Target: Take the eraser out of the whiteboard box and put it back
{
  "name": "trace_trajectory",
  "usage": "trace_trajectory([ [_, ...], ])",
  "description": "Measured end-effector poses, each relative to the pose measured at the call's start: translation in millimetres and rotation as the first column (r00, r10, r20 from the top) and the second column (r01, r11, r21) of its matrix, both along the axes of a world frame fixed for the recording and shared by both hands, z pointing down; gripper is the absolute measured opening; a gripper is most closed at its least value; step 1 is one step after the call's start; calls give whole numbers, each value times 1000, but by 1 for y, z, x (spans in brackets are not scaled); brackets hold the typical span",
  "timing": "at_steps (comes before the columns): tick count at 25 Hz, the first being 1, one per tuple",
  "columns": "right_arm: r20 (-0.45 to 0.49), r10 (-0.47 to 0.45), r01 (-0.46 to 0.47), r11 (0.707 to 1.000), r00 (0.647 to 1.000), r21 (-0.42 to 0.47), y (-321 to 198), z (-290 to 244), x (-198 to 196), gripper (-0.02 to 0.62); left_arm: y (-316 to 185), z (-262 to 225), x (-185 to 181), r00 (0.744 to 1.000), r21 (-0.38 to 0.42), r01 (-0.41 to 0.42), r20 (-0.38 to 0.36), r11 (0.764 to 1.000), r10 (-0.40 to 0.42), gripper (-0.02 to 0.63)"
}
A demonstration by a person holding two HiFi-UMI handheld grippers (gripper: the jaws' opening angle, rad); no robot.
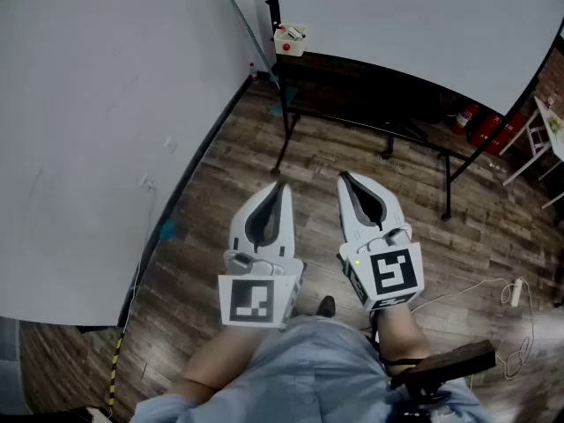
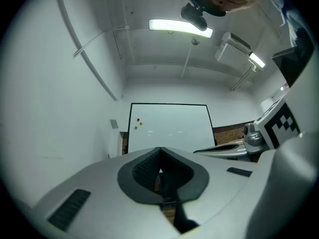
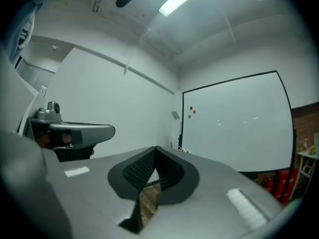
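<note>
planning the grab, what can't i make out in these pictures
- eraser: head view, the whiteboard box is too far and small to show its contents
- whiteboard: head view, top cut off by the picture edge
- coloured dots on the board: both gripper views, too small to identify

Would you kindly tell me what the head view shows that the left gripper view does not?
Head view only: the whiteboard box at the board's edge, red fire extinguishers. Left gripper view only: the ceiling light, coloured magnets. Both: the whiteboard, the left hand-held gripper and right hand-held gripper, each shut and empty.
</note>
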State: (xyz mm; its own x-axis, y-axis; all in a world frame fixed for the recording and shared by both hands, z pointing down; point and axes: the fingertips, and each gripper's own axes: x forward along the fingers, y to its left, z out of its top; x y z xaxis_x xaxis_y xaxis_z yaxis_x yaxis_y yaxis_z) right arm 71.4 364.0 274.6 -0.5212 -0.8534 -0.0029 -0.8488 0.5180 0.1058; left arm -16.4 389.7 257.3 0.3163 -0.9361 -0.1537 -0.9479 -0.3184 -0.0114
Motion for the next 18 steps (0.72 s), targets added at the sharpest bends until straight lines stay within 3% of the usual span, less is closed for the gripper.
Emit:
trace_trajectory([
  [18,70,-35,37,999,997,-22,-15,4,35,2,-19,6,37,1000,-11,-3,26,1000,3,3],
])
